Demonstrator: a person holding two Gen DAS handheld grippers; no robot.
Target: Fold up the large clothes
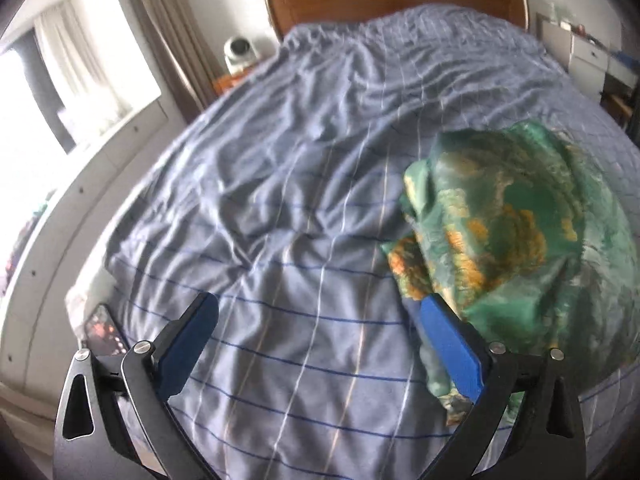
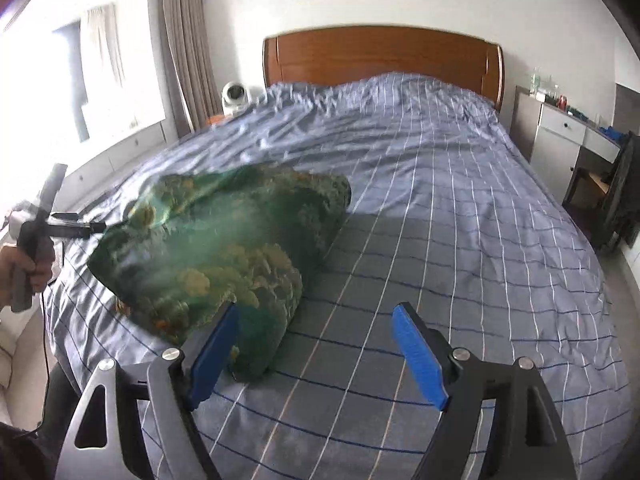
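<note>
I am in a bedroom at home. A wide bed (image 2: 460,208) with a blue checked cover (image 1: 280,208) fills the room before me, a wooden headboard (image 2: 380,56) at its far end. Curtains (image 2: 184,40) hang by a bright window (image 2: 60,72), and a white cabinet with drawers (image 2: 560,136) stands beside the bed.

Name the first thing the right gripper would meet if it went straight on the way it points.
Probably the blue checked bedcover: the right gripper points down at bare cover, with the green patterned garment just left of its line. Depth is unclear.
</note>
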